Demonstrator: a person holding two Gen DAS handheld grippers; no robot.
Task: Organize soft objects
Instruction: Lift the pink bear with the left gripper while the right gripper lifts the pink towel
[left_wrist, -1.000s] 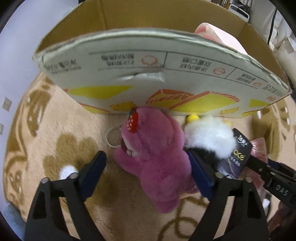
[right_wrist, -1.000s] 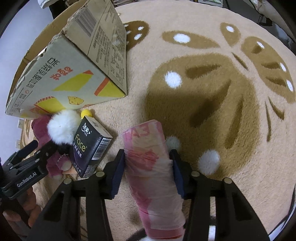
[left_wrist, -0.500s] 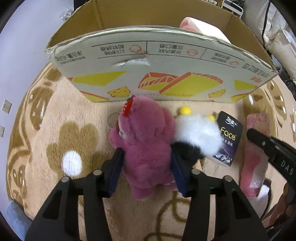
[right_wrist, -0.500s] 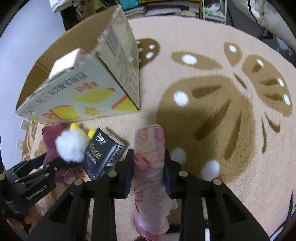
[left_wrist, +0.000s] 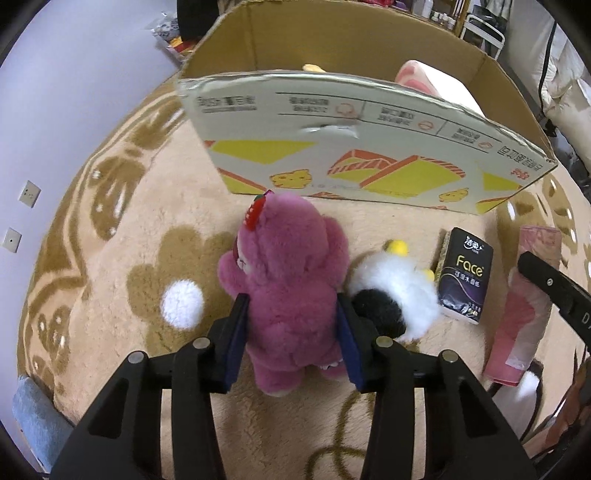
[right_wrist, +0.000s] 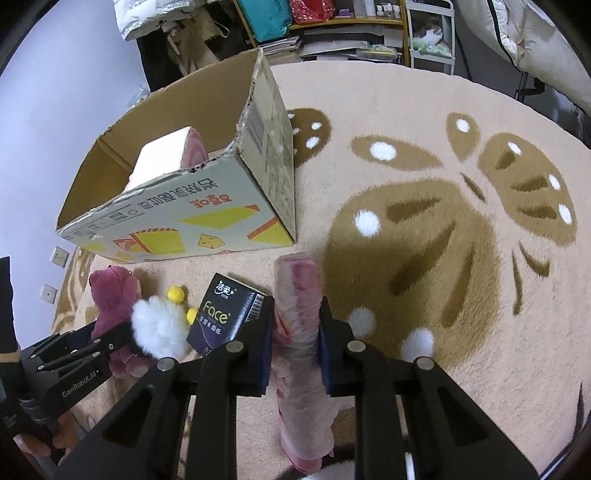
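Note:
A pink plush bear (left_wrist: 291, 258) with a strawberry on its head hangs between my left gripper's (left_wrist: 291, 314) blue pads. The jaws are closing and press into its body. My right gripper (right_wrist: 295, 314) is closing too, squeezing a pink plastic-wrapped roll (right_wrist: 297, 280) held lengthwise, its far end over the rug. An open cardboard box (left_wrist: 332, 122) stands just beyond both and holds a pink-and-white pack (right_wrist: 166, 158). A white and black fluffy toy (left_wrist: 399, 291) and a black tissue pack (left_wrist: 465, 273) lie on the rug between the grippers.
The floor is a beige rug (right_wrist: 424, 229) with brown patterns and white dots. A lilac wall with sockets (left_wrist: 31, 192) runs along the left. Shelves, bags and bedding (right_wrist: 369, 33) crowd the far side beyond the box.
Both grippers went from wide around their things to pressing on them. The bear and the roll have come up off the rug, and the box now looks farther and lower.

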